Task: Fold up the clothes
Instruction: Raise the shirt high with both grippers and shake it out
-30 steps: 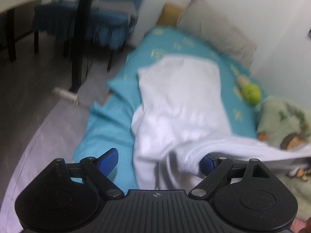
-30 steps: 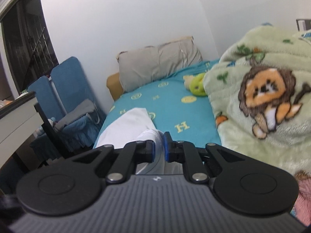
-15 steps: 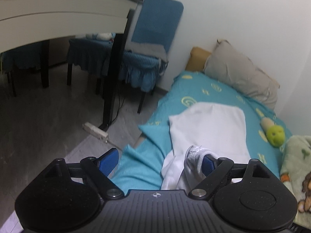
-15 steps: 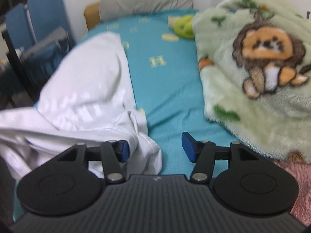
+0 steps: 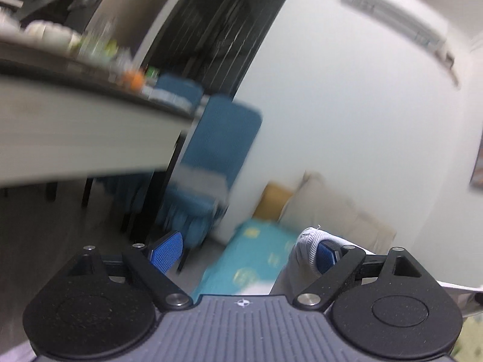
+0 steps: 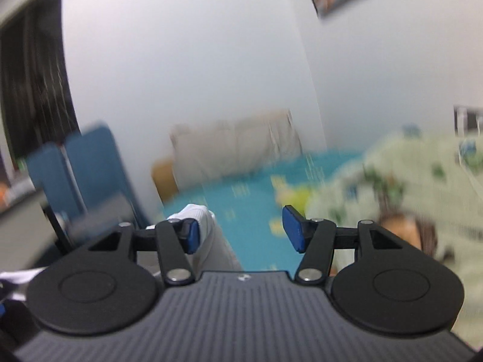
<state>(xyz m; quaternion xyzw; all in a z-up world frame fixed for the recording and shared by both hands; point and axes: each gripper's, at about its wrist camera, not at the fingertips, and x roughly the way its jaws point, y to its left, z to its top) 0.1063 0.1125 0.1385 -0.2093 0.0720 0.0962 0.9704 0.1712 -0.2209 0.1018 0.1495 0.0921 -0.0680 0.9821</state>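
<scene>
White garment (image 5: 305, 250) hangs hooked over the right finger of the left gripper (image 5: 249, 252); ribbed hem draped on the blue pad, cloth dropping below it. Jaws wide apart, nothing pinched between the pads. Other end of the garment (image 6: 200, 220) sits on the left finger of the right gripper (image 6: 240, 232); jaws about half apart, pads not pressing on it, gap between them empty.

Edges and room:
- Left view: desk edge (image 5: 90, 138) runs close on the left, blue chair (image 5: 217, 157) just beyond it, white wall (image 5: 347, 120) straight ahead. Open space is up and toward the wall.
- Teal bed sheet (image 5: 253, 256) is low in both views, well below the fingers. Beige pillow (image 6: 235, 147) at the head by the wall; green lion blanket (image 6: 407, 181) piled on the right side.
- Both frames motion-blurred.

Versus a second ago:
- Right gripper was clamped on the cloth; now it has let go to half width, cloth only caught on one finger.
- Left jaws about as wide as before.
- Both views have swung from looking down at the bed to nearly level; the garment was spread on the sheet, now it is off it and hanging between the two grippers.
</scene>
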